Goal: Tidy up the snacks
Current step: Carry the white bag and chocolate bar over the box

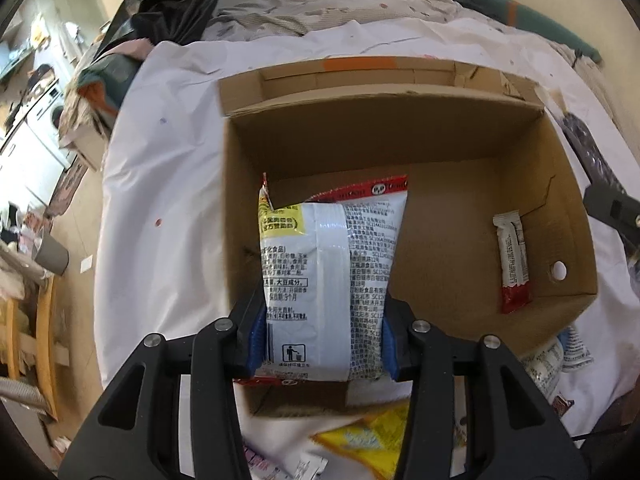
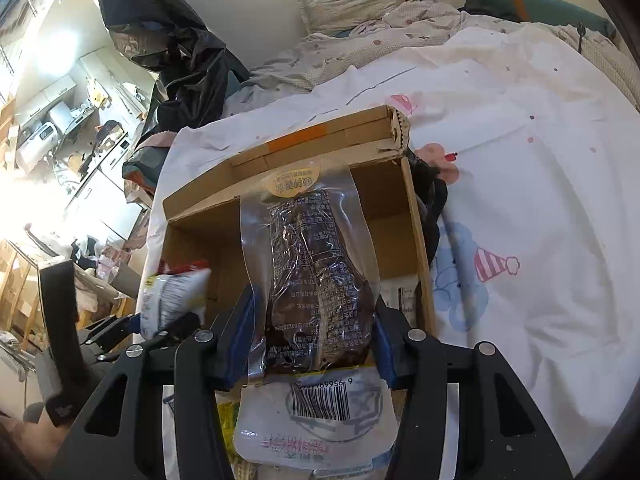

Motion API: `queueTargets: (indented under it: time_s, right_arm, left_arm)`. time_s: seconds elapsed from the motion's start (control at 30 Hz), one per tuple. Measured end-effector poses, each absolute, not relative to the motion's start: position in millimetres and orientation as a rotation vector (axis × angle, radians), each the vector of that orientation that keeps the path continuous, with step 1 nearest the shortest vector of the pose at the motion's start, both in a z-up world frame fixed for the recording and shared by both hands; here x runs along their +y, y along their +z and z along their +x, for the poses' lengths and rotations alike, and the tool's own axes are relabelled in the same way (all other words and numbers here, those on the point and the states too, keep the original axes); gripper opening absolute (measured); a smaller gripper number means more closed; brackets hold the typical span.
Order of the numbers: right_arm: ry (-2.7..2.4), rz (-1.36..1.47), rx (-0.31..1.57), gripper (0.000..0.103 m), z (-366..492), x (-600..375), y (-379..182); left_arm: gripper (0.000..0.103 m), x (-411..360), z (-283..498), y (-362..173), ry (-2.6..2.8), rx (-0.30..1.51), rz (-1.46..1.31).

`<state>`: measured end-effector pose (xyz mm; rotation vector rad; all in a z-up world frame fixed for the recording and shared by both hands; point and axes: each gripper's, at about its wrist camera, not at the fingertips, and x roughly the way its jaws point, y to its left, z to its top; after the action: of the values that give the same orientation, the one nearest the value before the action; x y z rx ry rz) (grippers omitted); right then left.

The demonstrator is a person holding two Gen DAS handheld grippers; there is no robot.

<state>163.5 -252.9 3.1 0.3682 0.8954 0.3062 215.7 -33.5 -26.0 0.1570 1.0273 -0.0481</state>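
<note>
The left gripper [image 1: 324, 340] grips a white, red-edged printed snack bag [image 1: 332, 276] mid-frame; the right gripper [image 2: 316, 344] clamps a clear pouch [image 2: 316, 280] of dark food over the cardboard box [image 2: 420, 240].

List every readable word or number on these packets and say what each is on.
"大豆成分": white snack bag in the left claw.
"9个月": same bag, just below.
"769956 9": under the barcode on the clear pouch in the right claw.
Remaining fine print, the pouch's yellow label and the red-and-white stick: too small or blurred.
</note>
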Motion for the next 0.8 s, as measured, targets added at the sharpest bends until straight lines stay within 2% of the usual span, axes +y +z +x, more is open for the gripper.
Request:
queueTargets:
  time_s: [0.2, 0.57, 0.8]
  right_arm:
    - [0.276, 0.385, 0.929, 0.053, 183, -258, -12]
    - [0.281, 0.379, 0.978, 0.053, 192, -250, -26]
    - [0.299, 0.396, 1.035, 0.055, 195, -238, -39]
  left_arm:
    - [0.041, -46, 235, -46, -0.159, 1.125, 0.046]
    - [0.041, -31, 250, -13, -0.212, 1.028, -0.079]
    - [0.041, -15, 256, -12, -0.176, 1.078, -0.133]
